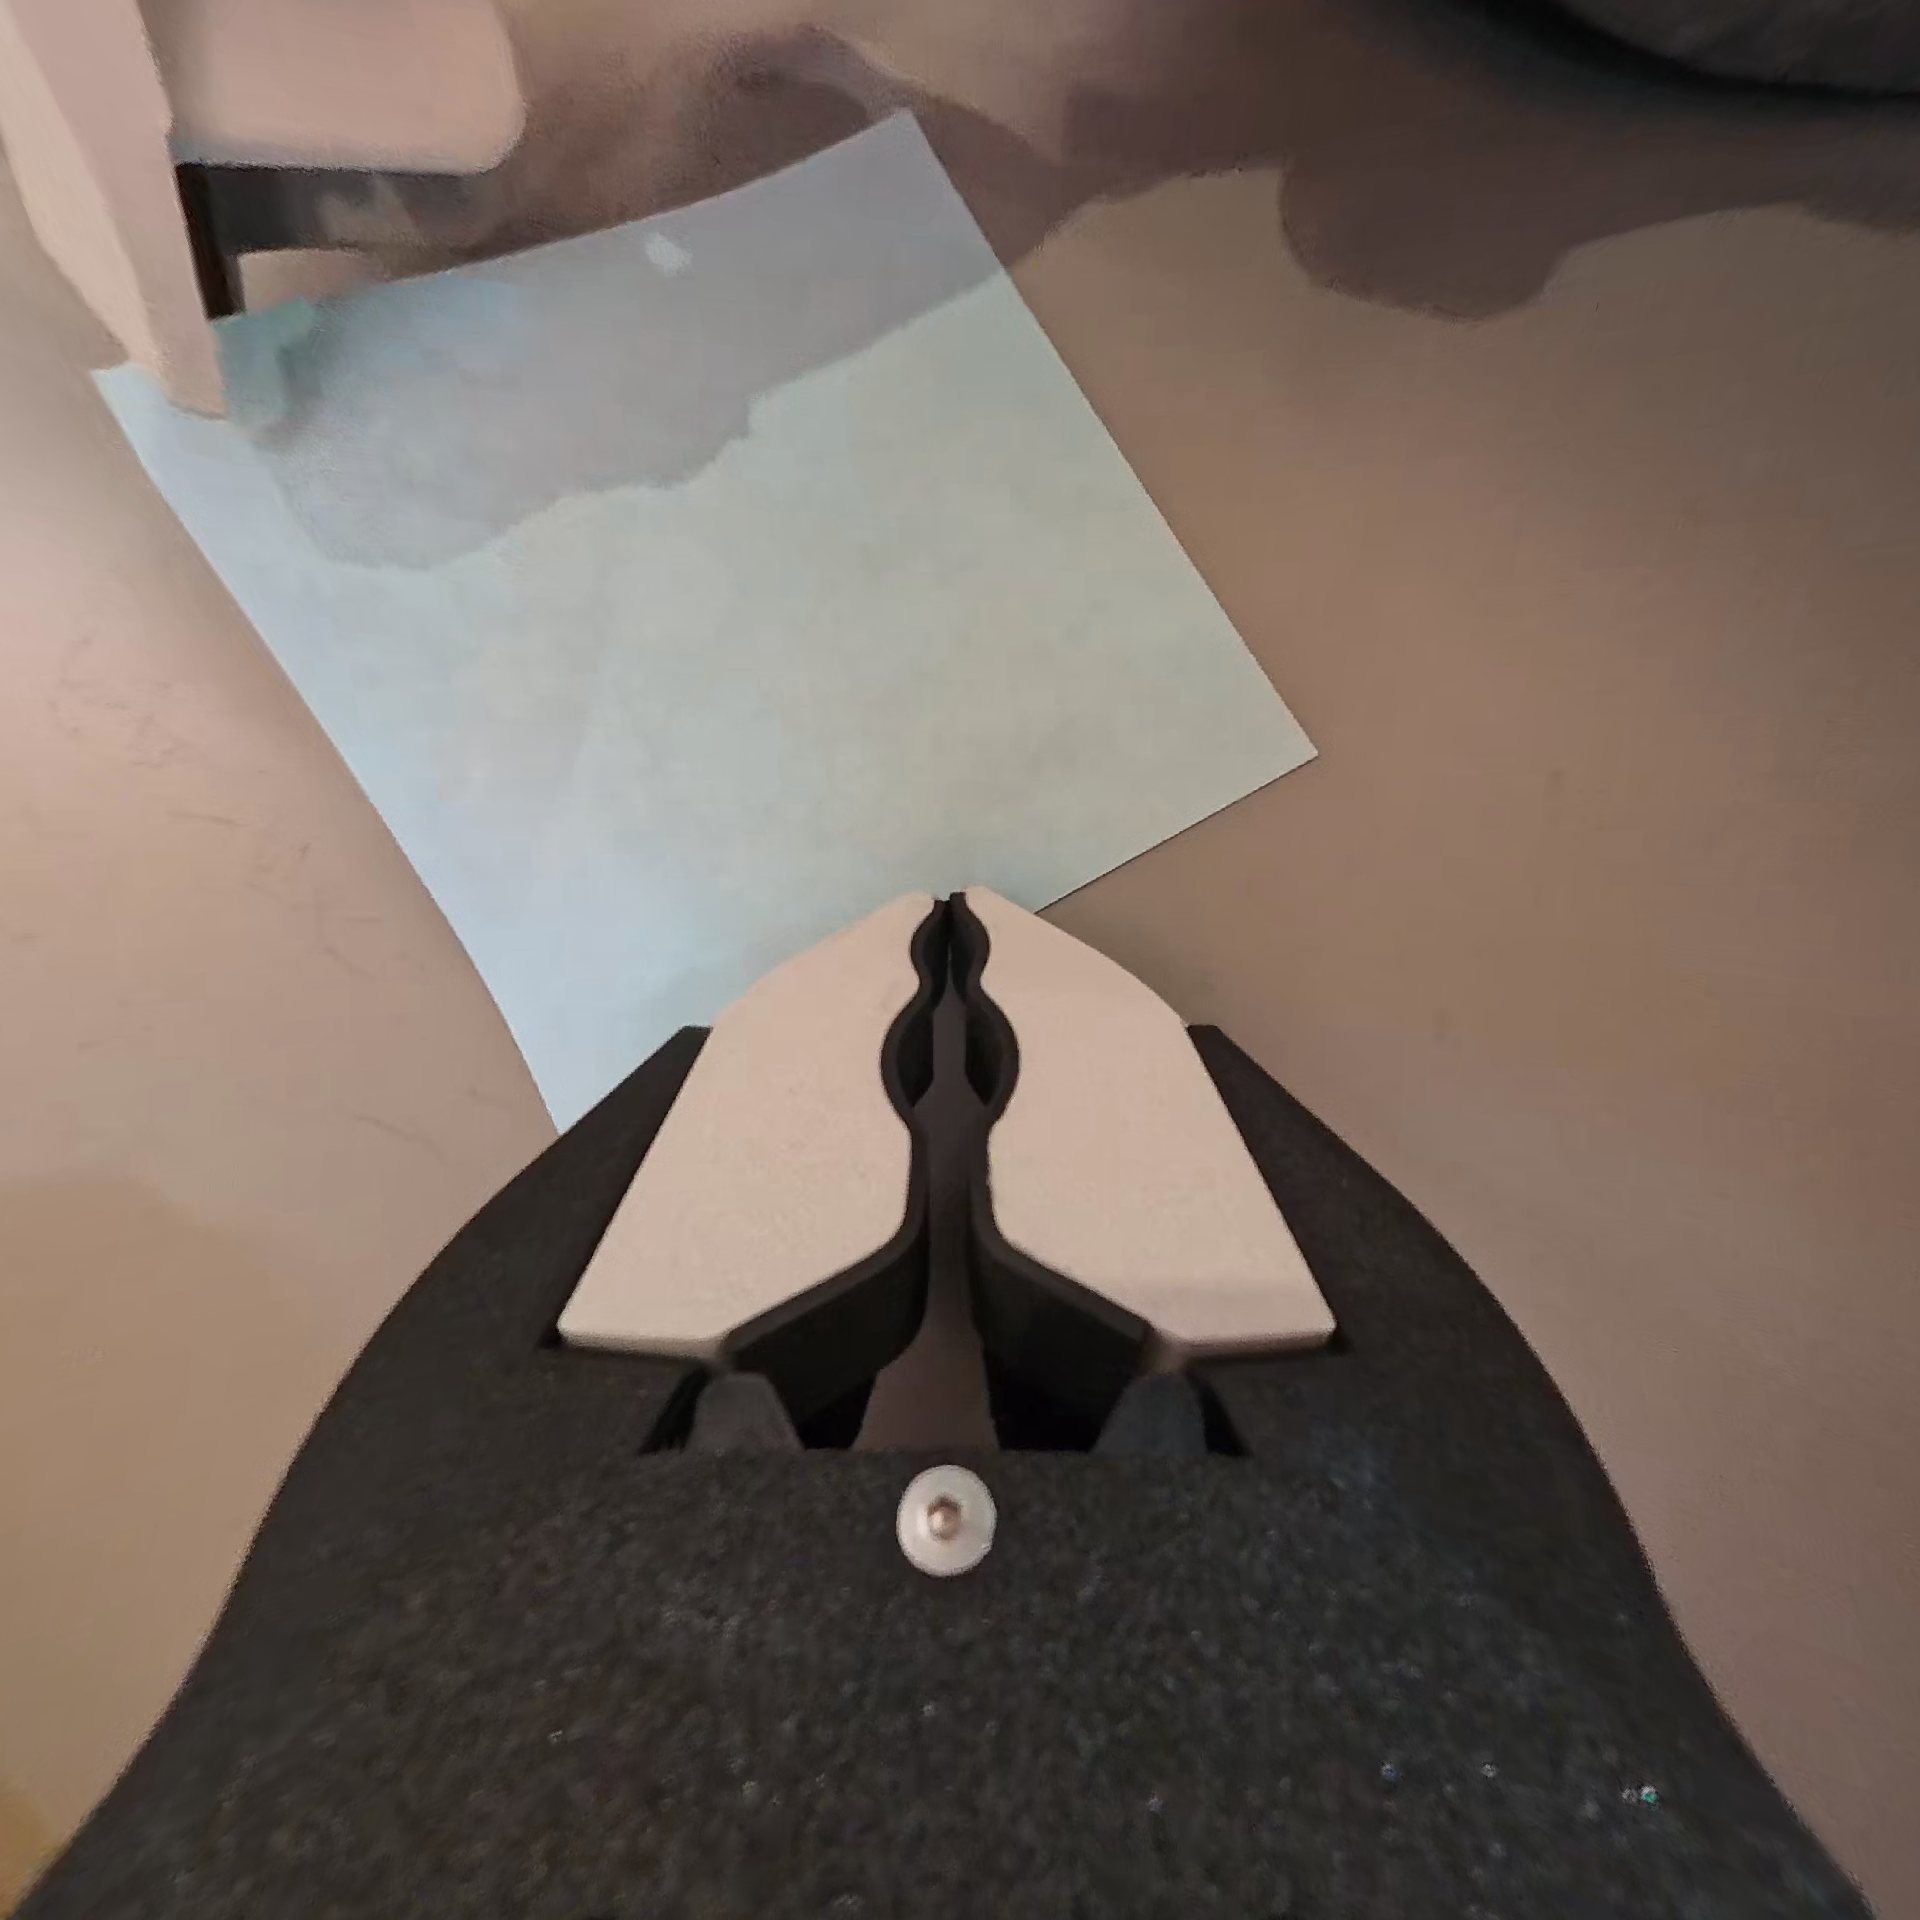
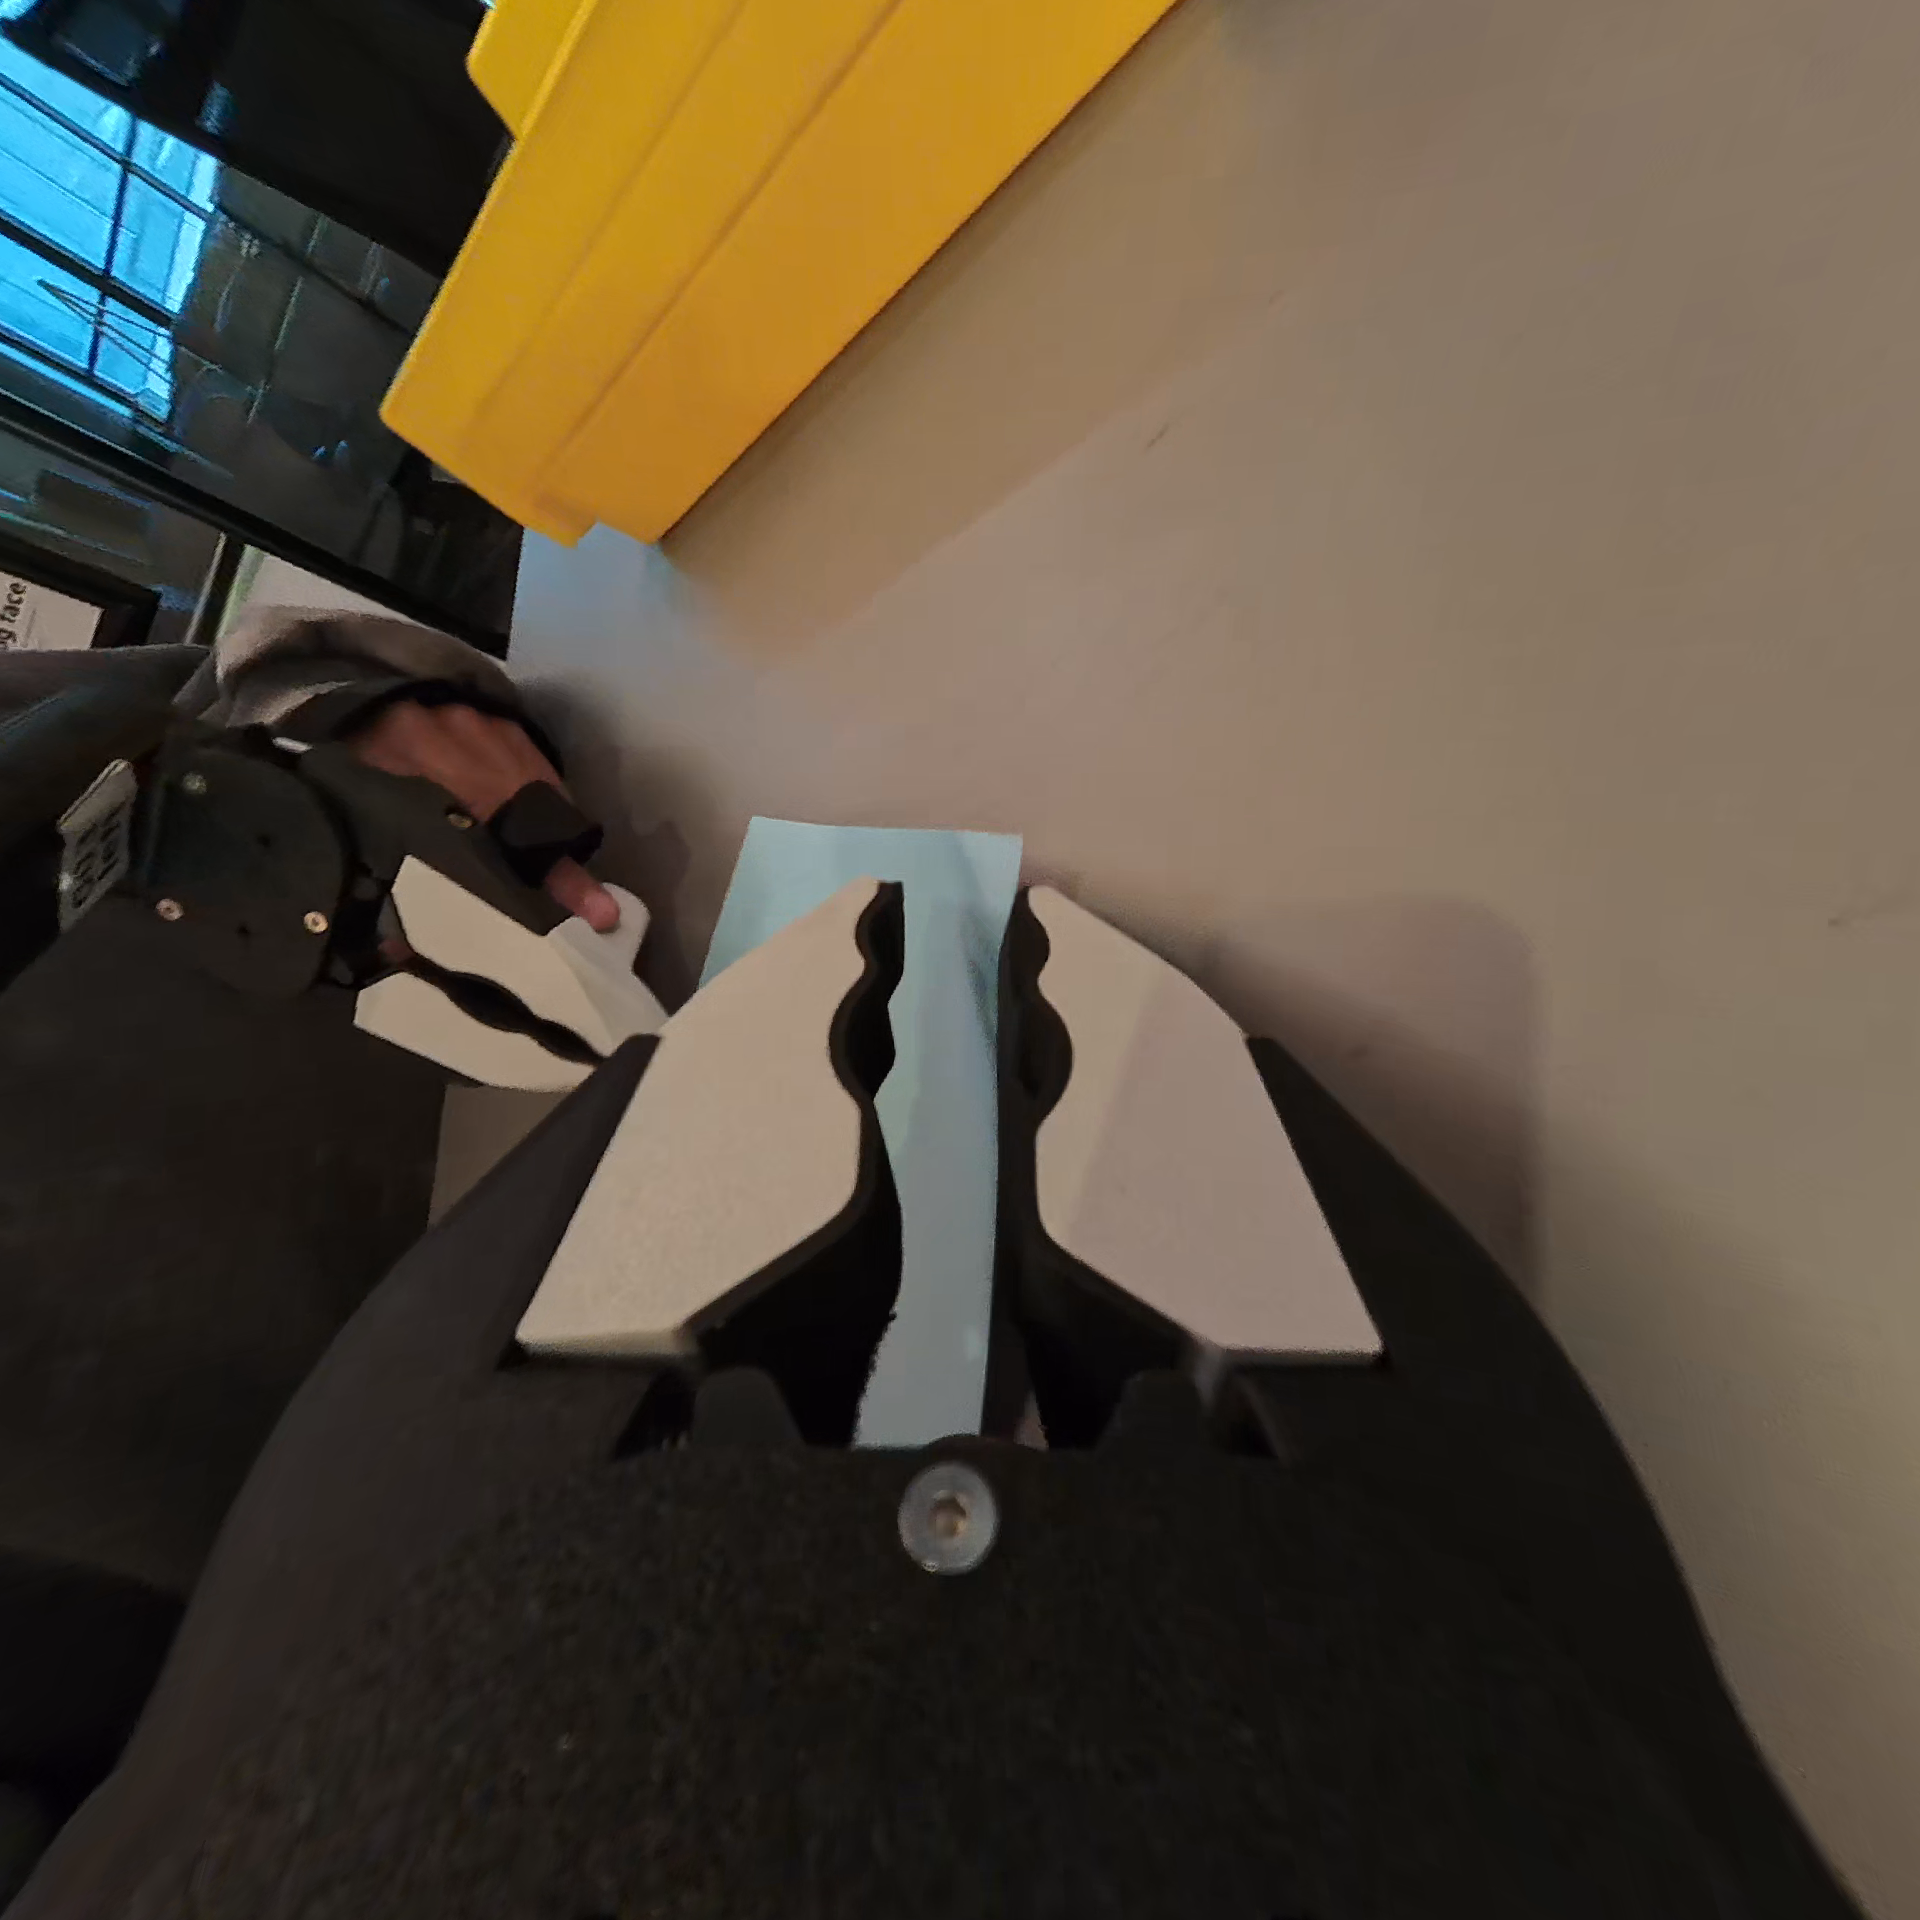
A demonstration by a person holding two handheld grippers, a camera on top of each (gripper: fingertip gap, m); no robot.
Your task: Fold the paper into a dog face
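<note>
A light blue square paper lies flat on the beige table. My left gripper is shut, with its tips over the paper's near corner; I cannot tell whether it pinches the paper or only rests on it. My right gripper is open and low over the paper, which shows in the gap between its fingers. In the left wrist view the right gripper is at the paper's far left corner, with one finger touching it. The left gripper shows shut in the right wrist view.
A yellow bin stands on the table beyond the paper. A person's hand and grey sleeve hold the left gripper. The table edge and dark windows lie to the left in the right wrist view. The tips of one gripper are about 15 cm away from the tips of the other.
</note>
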